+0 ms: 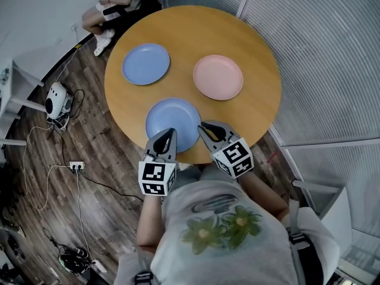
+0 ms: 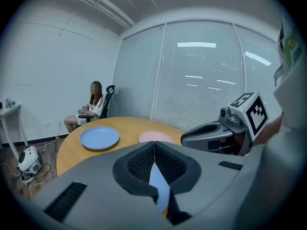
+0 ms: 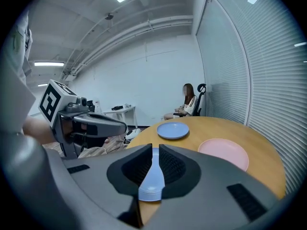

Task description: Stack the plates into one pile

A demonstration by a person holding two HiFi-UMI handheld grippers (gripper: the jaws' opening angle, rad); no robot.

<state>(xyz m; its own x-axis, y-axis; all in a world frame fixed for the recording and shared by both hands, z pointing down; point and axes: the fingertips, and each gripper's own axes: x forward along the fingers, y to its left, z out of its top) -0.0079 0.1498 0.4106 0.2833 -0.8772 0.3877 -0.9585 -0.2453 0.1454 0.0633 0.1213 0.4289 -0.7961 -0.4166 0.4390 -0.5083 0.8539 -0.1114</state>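
Off the tabletop's far-left edge a person (image 1: 116, 2) sits on a chair, and a white device (image 1: 56, 100) w/ cables lies on the wood floor. 3 plates sit on the round wooden tabletop (image 1: 249, 46), all apart from each other, none stacked. The far blue plate (image 1: 145, 63) lies near the far-left edge. The left gripper (image 1: 168, 132) comes in over the near edge, its marker cube (image 1: 157, 178) hanging outside the edge; the left gripper view shows its jaws pressed fully together w/ nothing between them, tips over the left rim of the near blue plate (image 1: 175, 120). That plate lies flat just inside the near edge, approx. at its middle. The right gripper (image 1: 205, 126) sits beside the left one, tips over the same plate's right rim; the right gripper view shows its jaws all but together, only a thin slit left, w/ the plate seen through the slit, not clamped. Whether either tip touches the plate can't be told. The pink plate (image 1: 218, 76) lies right of centre, toward the far-right edge.
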